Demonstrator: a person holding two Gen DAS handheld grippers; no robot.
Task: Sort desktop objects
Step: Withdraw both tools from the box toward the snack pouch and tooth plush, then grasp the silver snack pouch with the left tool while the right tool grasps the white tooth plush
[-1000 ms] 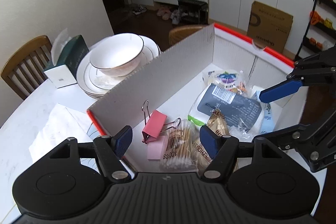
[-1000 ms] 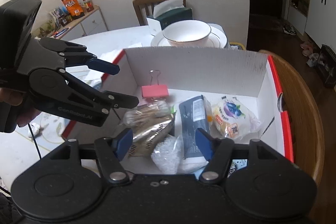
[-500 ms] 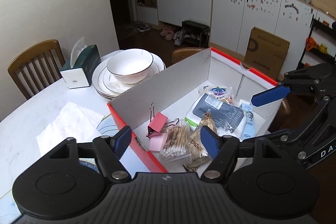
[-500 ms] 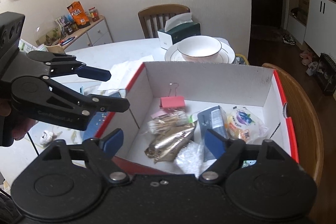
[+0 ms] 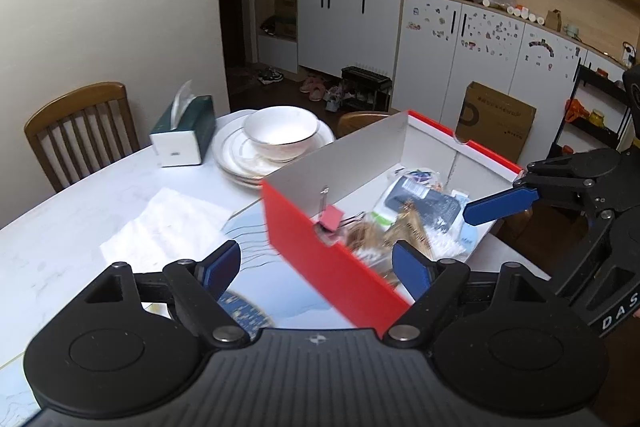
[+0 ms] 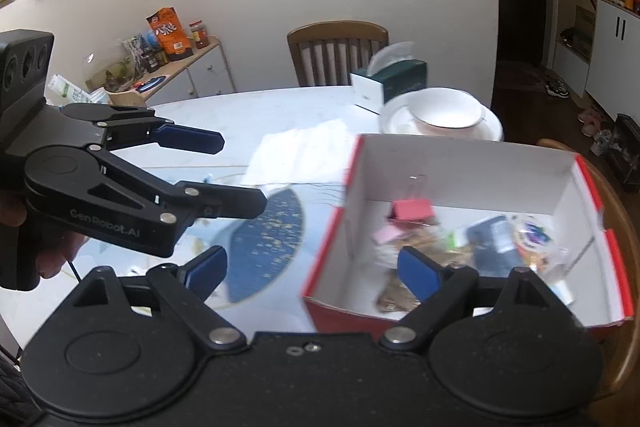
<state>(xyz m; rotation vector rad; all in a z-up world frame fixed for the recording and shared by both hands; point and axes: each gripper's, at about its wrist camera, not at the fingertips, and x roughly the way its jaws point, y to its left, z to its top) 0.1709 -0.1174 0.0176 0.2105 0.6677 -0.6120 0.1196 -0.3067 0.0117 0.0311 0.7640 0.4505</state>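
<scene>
Both the left gripper point(image 5: 316, 267) and right gripper point(image 6: 312, 269) stood released and empty, jaws just widened, near the red-and-white cardboard box point(image 6: 460, 163) holding the sorted items at the worktop's edge; apparently nothing remained to collect.

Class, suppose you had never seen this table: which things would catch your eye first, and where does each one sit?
First comes the red-and-white box at the table's edge, filled with small things, a pink binder clip against its far wall. Beyond it a white bowl sits on stacked plates, beside a green tissue box. In front hang the open, empty left gripper and right gripper.
</scene>
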